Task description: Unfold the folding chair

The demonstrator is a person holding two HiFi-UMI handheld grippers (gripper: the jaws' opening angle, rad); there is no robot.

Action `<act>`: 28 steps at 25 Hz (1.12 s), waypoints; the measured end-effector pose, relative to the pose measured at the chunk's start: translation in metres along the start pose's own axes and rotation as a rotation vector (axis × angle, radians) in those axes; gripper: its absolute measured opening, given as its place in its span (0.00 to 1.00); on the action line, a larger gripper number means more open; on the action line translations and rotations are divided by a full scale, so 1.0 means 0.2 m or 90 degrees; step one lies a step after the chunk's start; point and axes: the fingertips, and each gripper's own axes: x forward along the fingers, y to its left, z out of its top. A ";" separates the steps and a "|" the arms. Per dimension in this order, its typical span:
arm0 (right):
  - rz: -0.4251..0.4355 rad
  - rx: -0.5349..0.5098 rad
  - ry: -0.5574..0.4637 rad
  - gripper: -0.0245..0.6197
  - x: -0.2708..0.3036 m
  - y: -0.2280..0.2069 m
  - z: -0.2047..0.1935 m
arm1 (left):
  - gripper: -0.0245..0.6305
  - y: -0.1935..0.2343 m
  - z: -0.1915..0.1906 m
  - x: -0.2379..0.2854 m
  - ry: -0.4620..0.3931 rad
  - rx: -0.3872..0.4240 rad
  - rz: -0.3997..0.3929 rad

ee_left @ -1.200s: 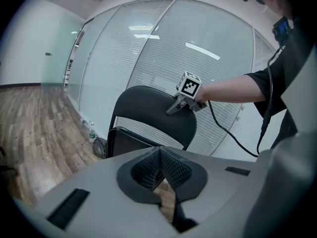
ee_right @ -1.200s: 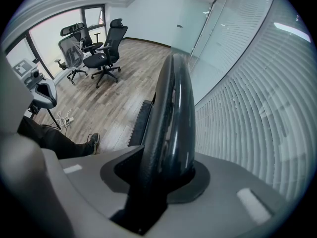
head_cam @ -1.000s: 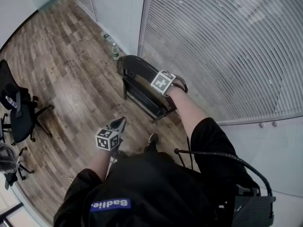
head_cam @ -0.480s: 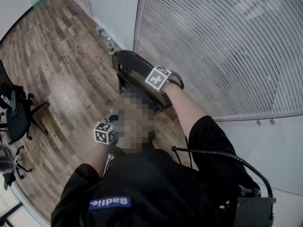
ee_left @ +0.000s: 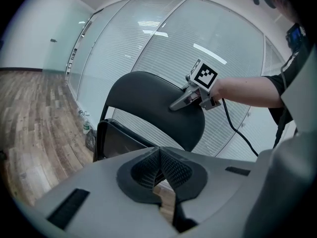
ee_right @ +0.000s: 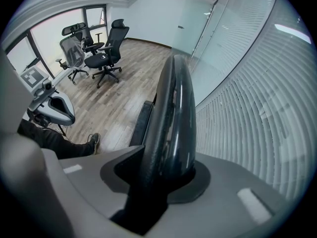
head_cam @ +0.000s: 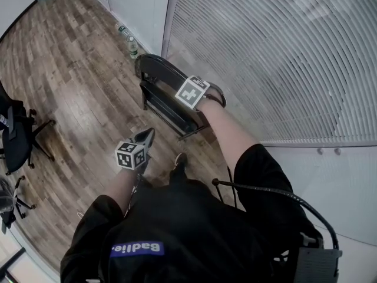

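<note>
Right gripper (ee_right: 166,175): jaws half apart, clamped on the backrest's top edge of the black metal-framed folding chair (ee_right: 177,103).
Left gripper (ee_left: 159,157): jaws pressed together, empty, at the chair's 7 o'clock.
Chair: on the wooden floor (head_cam: 70,69), against the white blinds (head_cam: 265,52), at the person's 12 o'clock.
Handling: probably stiff, fairly light and glossy-slick; take the seat's front edge.

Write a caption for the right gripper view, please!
The right gripper clamps the top edge of the black folding chair, office chairs behind.
</note>
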 end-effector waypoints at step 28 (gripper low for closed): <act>0.001 -0.005 -0.001 0.24 0.02 -0.01 -0.01 | 0.05 0.05 0.02 0.41 0.003 -0.127 -0.019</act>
